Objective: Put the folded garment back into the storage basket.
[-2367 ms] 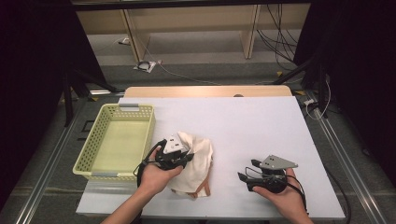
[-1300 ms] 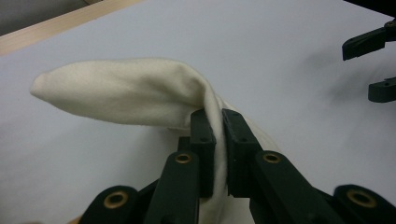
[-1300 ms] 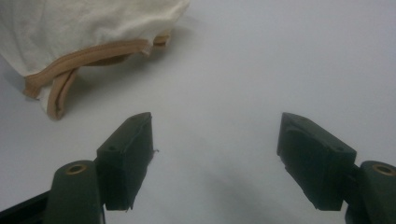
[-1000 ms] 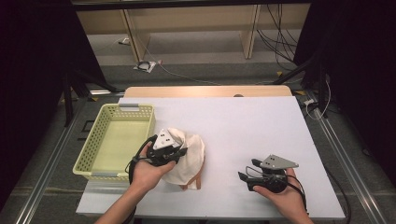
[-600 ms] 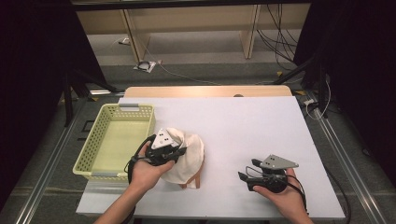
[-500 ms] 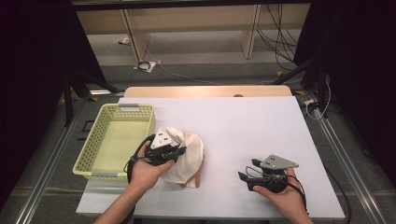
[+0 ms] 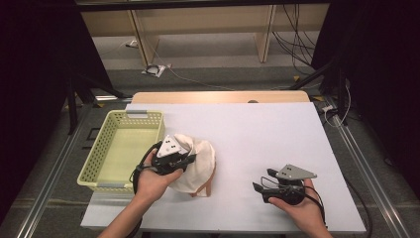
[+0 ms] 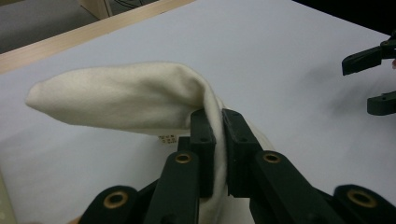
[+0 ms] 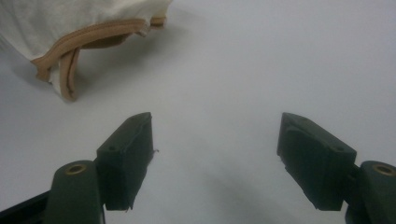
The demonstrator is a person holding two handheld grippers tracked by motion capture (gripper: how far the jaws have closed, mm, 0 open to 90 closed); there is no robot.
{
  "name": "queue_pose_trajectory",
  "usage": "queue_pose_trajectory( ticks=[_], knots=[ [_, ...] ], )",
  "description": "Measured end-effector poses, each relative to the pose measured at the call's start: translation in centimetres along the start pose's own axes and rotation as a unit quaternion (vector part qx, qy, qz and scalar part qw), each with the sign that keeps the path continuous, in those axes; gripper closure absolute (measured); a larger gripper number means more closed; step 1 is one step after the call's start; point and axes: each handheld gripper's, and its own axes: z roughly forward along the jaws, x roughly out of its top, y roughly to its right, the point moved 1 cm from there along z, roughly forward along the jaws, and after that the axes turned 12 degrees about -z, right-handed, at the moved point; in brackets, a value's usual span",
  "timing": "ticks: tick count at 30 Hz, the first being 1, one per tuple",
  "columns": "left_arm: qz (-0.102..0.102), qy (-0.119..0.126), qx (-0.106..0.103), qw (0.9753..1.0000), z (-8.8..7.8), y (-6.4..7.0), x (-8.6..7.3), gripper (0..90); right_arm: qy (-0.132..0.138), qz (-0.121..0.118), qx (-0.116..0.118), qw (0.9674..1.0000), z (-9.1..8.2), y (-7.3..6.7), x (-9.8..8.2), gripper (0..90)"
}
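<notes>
A white table (image 7: 277, 134) seen from above, with a person's forearms reaching in from the bottom. At the far left stands a yellow basket (image 7: 94, 163), which looks empty. Just right of it lies a cream cloth (image 7: 200, 161) with a tan trim, bunched on the table and touching none of the basket's walls as far as can be seen. The left gripper (image 7: 179, 161) rests on the cloth's left part; its own view shows the jaws pressed together on a fold of the cloth (image 8: 140, 100), which stands up off the table in a soft hump. Farther right, well apart from the cloth, the right gripper (image 7: 263, 181) sits low over bare table with its jaws spread wide and nothing between them; its view looks past them to the cloth's trim (image 9: 88, 32).

The cloth appears gripped but not yet moved into the basket; lifting it across and letting go look like what remains.
</notes>
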Motion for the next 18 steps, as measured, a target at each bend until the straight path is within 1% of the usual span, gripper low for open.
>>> queue_pose_trajectory(
  ticks=[12, 18],
  knots=[
    [0.000, 0.007, 0.003, 1.0000, -0.30, -0.23, 0.21, 83.3, 0.000, 0.000, 0.000, 1.0000, 0.00, -0.03, 0.01, 27.9],
    [-0.003, 0.013, 0.003, 0.9999, -0.38, -0.32, 0.28, 83.3, -0.001, 0.000, 0.000, 1.0000, 0.00, -0.02, 0.01, 27.9]
  ],
)
